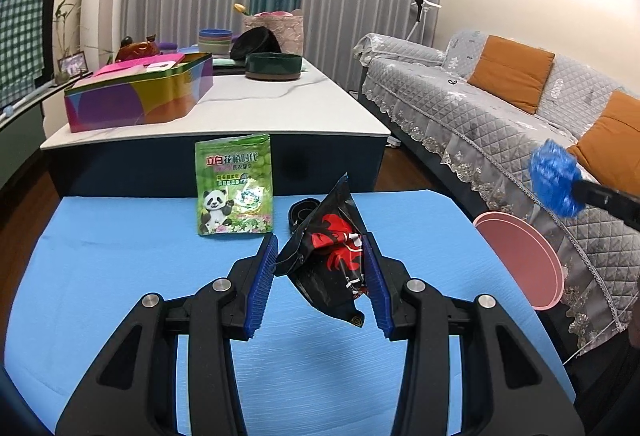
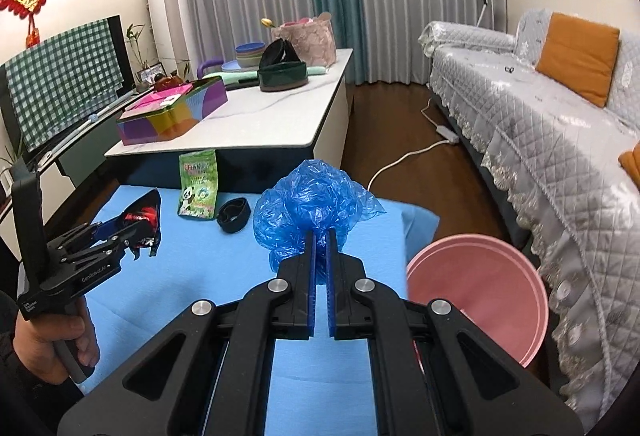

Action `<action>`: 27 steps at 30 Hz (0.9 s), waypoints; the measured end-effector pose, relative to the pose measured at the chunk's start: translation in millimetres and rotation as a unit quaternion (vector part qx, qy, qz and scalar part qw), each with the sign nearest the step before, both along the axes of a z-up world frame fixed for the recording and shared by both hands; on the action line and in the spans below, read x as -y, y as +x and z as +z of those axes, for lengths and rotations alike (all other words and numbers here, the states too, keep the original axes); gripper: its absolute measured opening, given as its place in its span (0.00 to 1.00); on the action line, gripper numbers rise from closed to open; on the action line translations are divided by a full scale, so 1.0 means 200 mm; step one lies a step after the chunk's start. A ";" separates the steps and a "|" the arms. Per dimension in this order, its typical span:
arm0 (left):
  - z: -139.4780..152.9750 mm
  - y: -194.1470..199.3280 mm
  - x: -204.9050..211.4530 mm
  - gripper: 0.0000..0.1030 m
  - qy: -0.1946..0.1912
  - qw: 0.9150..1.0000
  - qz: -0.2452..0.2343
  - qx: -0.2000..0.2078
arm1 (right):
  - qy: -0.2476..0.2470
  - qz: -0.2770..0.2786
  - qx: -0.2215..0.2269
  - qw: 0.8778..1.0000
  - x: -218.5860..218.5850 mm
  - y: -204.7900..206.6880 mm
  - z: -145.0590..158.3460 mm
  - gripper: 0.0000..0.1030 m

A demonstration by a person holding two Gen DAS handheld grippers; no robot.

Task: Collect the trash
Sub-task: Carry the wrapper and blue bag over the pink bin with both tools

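My left gripper (image 1: 320, 256) is shut on a crumpled black and red snack wrapper (image 1: 332, 260) and holds it above the blue mat (image 1: 120, 276); it also shows in the right wrist view (image 2: 138, 224). My right gripper (image 2: 320, 236) is shut on a crumpled blue plastic bag (image 2: 308, 204), raised above the mat's right side; the bag shows in the left wrist view (image 1: 554, 182). A pink bin (image 2: 480, 288) stands on the floor right of the mat. A green panda pouch (image 1: 234, 186) and a black ring-shaped object (image 2: 233, 214) lie on the mat.
A white-topped table (image 1: 260, 104) behind the mat carries a colourful tin (image 1: 140, 92), a dark green bowl (image 1: 273, 65), stacked bowls and a pink basket. A grey covered sofa (image 1: 500, 116) with orange cushions runs along the right. A power cord lies on the floor (image 2: 404, 156).
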State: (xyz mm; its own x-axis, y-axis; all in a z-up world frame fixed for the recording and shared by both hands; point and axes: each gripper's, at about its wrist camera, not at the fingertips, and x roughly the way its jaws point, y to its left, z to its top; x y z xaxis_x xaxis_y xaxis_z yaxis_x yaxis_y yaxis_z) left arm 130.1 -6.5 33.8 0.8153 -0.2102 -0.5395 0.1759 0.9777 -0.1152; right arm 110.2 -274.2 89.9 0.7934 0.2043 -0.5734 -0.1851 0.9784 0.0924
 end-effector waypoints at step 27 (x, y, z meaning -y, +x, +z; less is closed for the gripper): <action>-0.11 0.02 0.25 0.41 0.017 0.999 -0.041 -0.004 | 0.037 -0.073 0.019 0.996 0.33 0.08 -0.11 0.04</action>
